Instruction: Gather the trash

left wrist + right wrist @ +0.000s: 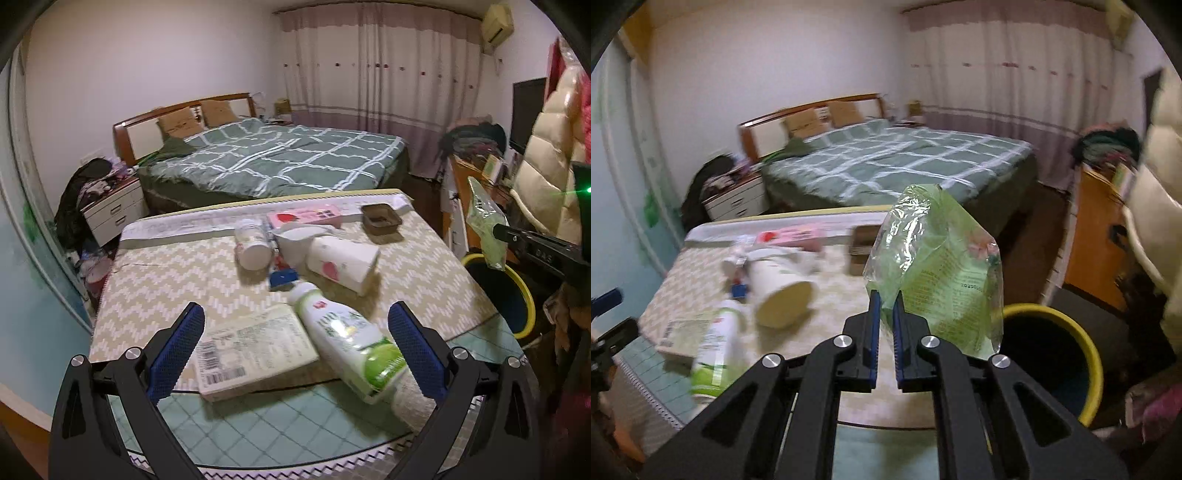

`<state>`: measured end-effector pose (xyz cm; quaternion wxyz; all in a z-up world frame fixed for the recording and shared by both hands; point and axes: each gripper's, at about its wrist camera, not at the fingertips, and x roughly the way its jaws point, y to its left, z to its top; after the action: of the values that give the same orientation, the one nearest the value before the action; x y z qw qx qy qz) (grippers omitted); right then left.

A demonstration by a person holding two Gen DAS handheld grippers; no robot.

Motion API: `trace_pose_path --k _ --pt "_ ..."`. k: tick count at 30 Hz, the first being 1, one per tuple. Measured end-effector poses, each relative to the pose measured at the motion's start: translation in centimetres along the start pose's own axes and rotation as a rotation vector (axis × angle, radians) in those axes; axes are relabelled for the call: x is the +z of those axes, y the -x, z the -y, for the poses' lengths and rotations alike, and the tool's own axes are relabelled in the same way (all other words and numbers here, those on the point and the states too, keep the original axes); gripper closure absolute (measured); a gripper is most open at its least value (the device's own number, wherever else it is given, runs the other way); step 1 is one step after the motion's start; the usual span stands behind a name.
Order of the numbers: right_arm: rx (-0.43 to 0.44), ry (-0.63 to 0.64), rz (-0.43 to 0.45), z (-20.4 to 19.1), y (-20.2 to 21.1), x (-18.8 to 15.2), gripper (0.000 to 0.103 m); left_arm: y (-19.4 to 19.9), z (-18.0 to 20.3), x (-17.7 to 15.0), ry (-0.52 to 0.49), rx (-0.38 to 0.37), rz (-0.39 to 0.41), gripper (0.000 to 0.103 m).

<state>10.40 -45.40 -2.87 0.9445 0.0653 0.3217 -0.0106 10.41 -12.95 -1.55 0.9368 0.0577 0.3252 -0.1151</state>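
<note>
Our right gripper (885, 301) pinches a crinkled green plastic bag (942, 266) by its lower edge, holding it in the air just beside the table (166, 266), near the yellow-rimmed bin (1086, 339). Our left gripper (295, 314) hovers spread wide and empty over a white-and-green bottle (347, 336) and a flat carton (255, 347) lying on the table.

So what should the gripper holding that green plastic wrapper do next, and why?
Probably carry it on over the yellow-rimmed bin and let go: the right gripper is shut on the green wrapper, which hangs beside the bin's rim.
</note>
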Motion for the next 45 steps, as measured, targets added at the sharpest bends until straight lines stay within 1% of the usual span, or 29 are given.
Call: trace_pose_path --k 5,8,10,11,12,16,21,24,27,34,36,37,38,39,41,44,45 --pt "-0.079 -0.090 -0.052 4.9 -1.7 -1.5 0.096 0.2 1.6 -0.4 -0.031 -0.027 -0.010 0.005" --pt "-0.118 -0.136 -0.090 7.0 -3.3 -2.4 0.095 0.2 2.8 -0.9 -0.056 -0.046 -0.020 0.005" --pt "-0.150 -0.151 -0.114 7.7 -4.1 -3.0 0.090 0.2 3.4 -1.1 -0.069 -0.053 -0.024 0.005" --pt "-0.159 -0.165 -0.121 8.1 -4.4 -3.3 0.087 0.1 3.6 -1.1 -0.076 -0.056 -0.027 0.005" --pt "-0.161 -0.174 -0.121 8.1 -4.5 -3.7 0.085 0.1 4.1 -1.3 -0.088 -0.059 -0.031 0.005" --pt "-0.169 -0.173 -0.109 7.9 -4.0 -4.3 0.085 -0.1 5.2 -1.9 -0.123 -0.071 -0.049 0.005" --pt "-0.158 -0.185 -0.095 8.2 -3.3 -4.3 0.084 -0.2 6.9 -3.3 -0.197 -0.086 -0.068 0.005" --pt "-0.151 -0.187 -0.091 8.2 -2.9 -4.2 0.084 -0.3 7.4 -4.1 -0.221 -0.096 -0.086 0.005" --pt "-0.142 -0.188 -0.087 7.9 -2.7 -4.2 0.084 -0.7 7.5 -4.7 -0.233 -0.094 -0.111 0.005" --pt "-0.123 -0.184 -0.084 7.4 -2.5 -4.3 0.084 -1.3 7.7 -5.5 -0.244 -0.109 -0.132 0.005" --pt "-0.118 -0.186 -0.082 7.3 -2.3 -4.3 0.084 -1.5 7.7 -5.5 -0.239 -0.119 -0.132 0.011" --pt "-0.117 -0.187 -0.082 7.3 -2.3 -4.3 0.084 -1.6 7.7 -5.5 -0.235 -0.124 -0.134 0.018" --pt "-0.116 -0.188 -0.081 7.4 -2.3 -4.3 0.084 -1.7 7.6 -5.5 -0.229 -0.128 -0.139 0.024" --pt "-0.115 -0.189 -0.081 7.4 -2.2 -4.3 0.084 -2.0 7.4 -5.4 -0.220 -0.140 -0.147 0.026" --pt "-0.114 -0.191 -0.079 7.4 -2.2 -4.2 0.084 -2.3 7.4 -5.5 -0.213 -0.155 -0.157 0.036" --pt "-0.113 -0.192 -0.079 7.4 -2.2 -4.3 0.084 -2.3 7.4 -5.7 -0.213 -0.179 -0.160 0.044" --pt "-0.113 -0.191 -0.079 7.4 -2.2 -4.3 0.084 -2.1 7.6 -5.7 -0.220 -0.188 -0.158 0.045"
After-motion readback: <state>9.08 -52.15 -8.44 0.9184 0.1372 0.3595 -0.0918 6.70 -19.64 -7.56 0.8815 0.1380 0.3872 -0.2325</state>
